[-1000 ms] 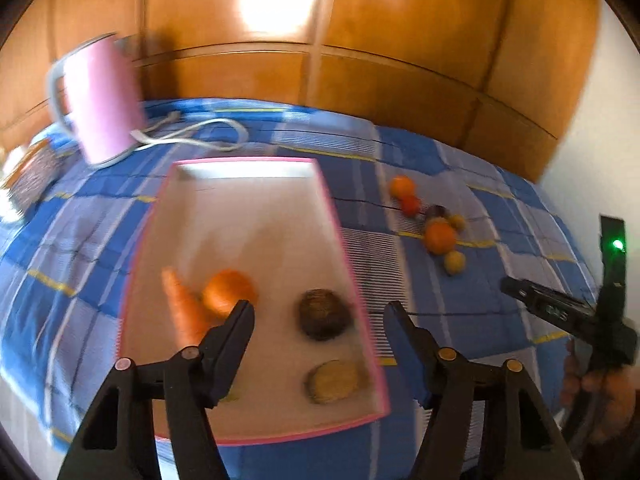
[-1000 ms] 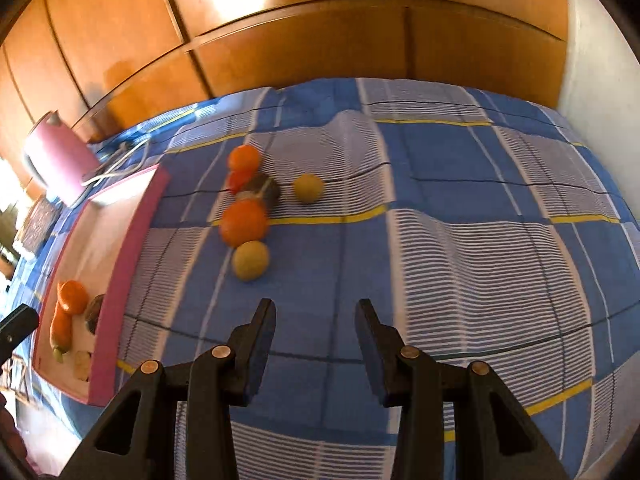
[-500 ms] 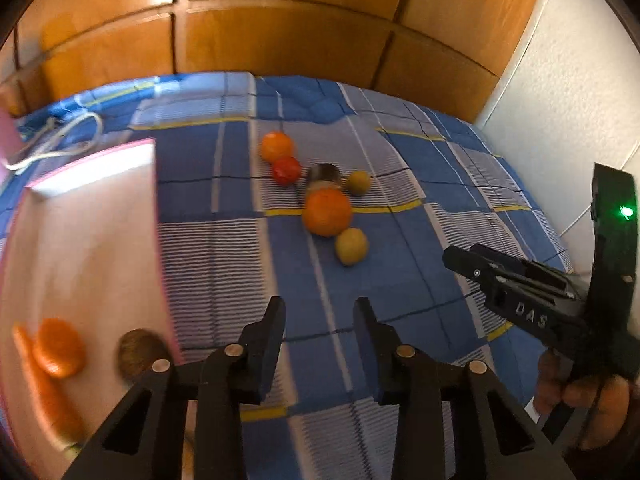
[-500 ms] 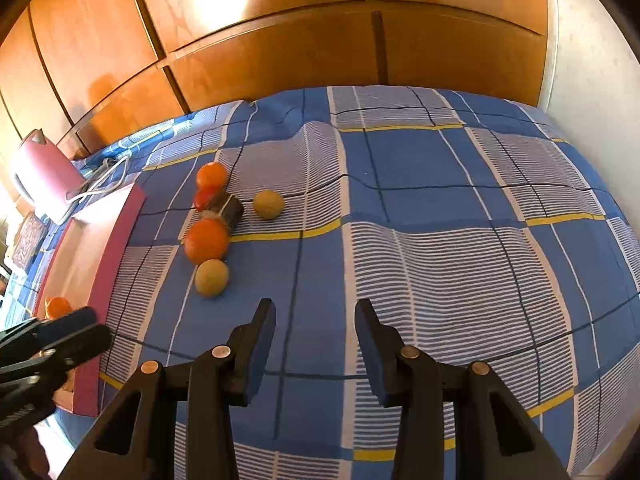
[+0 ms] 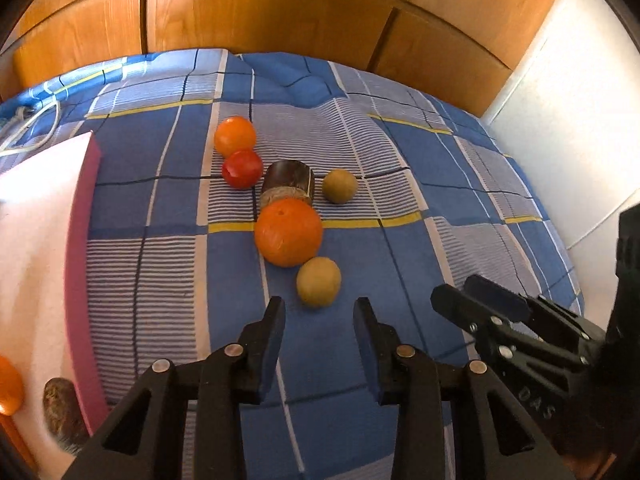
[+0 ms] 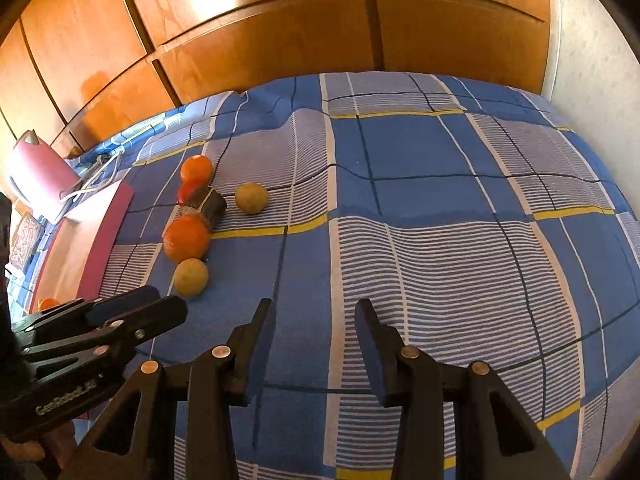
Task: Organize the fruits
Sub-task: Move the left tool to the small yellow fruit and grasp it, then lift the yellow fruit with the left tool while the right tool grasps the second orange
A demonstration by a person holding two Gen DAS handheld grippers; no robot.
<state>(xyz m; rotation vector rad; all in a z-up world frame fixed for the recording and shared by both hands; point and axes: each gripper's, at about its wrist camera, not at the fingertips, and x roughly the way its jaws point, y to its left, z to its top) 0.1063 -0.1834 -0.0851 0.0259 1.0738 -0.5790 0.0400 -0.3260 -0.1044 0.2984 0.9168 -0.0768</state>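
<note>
Several fruits lie on a blue checked bedcover: a yellow-green ball fruit (image 5: pixel 319 281), a big orange (image 5: pixel 288 231), a dark brown piece (image 5: pixel 289 182), a red fruit (image 5: pixel 242 168), a small orange (image 5: pixel 234 136) and a second yellow-green fruit (image 5: pixel 339 186). My left gripper (image 5: pixel 319 312) is open and empty, just short of the nearest yellow-green fruit. My right gripper (image 6: pixel 315 314) is open and empty over bare cover, right of the fruits (image 6: pixel 191 277). The pink-rimmed tray (image 5: pixel 82 240) at left holds an orange piece (image 5: pixel 9 385) and a brown one (image 5: pixel 61 404).
A pink kettle (image 6: pixel 38 168) with a white cord (image 6: pixel 96 178) stands beyond the tray. Wooden wardrobe doors (image 6: pixel 280 32) rise behind the bed; a white wall (image 5: pixel 580 120) is at right. The right gripper also shows in the left wrist view (image 5: pixel 472 300).
My left gripper swung right from over the tray to the loose fruits and came close to the nearest yellow-green one, its jaws narrower. The right gripper shifted slightly right.
</note>
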